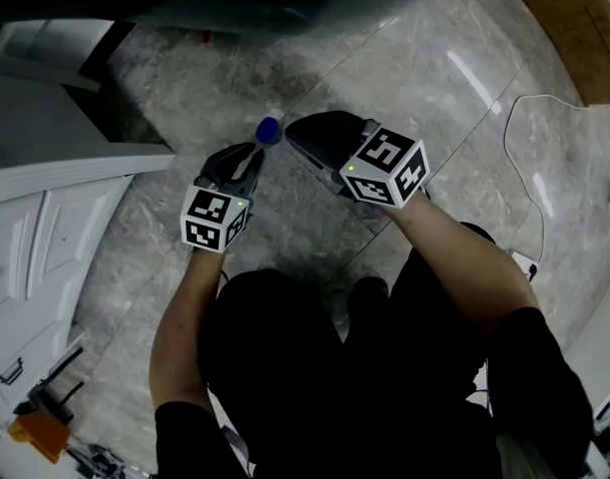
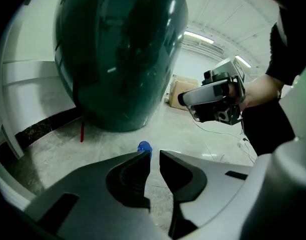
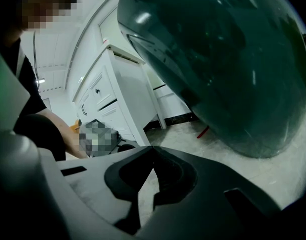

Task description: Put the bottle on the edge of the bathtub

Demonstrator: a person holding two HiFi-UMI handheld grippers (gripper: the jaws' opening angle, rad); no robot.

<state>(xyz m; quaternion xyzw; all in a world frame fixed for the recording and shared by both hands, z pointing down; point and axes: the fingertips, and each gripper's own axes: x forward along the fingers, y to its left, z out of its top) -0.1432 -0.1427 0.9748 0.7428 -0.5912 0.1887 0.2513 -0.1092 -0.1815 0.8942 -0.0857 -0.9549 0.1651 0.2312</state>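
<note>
The bottle shows mostly as its blue cap [image 1: 268, 130], right at the tips of my left gripper [image 1: 253, 156]. In the left gripper view the cap [image 2: 144, 147] pokes up just past the left jaw tip of that gripper [image 2: 155, 153]. The jaws stand a narrow gap apart, and the clear body between them is hard to make out. My right gripper [image 1: 303, 134] hovers close beside the cap, its jaws shut and empty [image 3: 151, 149]. The dark green bathtub [image 2: 117, 59] bulges ahead and above; its rim is out of sight.
A white cabinet [image 1: 45, 228] stands at the left. A red stick [image 2: 82, 132] lies on the grey marble floor under the tub. A cardboard box [image 1: 579, 18] and a white cable [image 1: 529, 183] are at the right.
</note>
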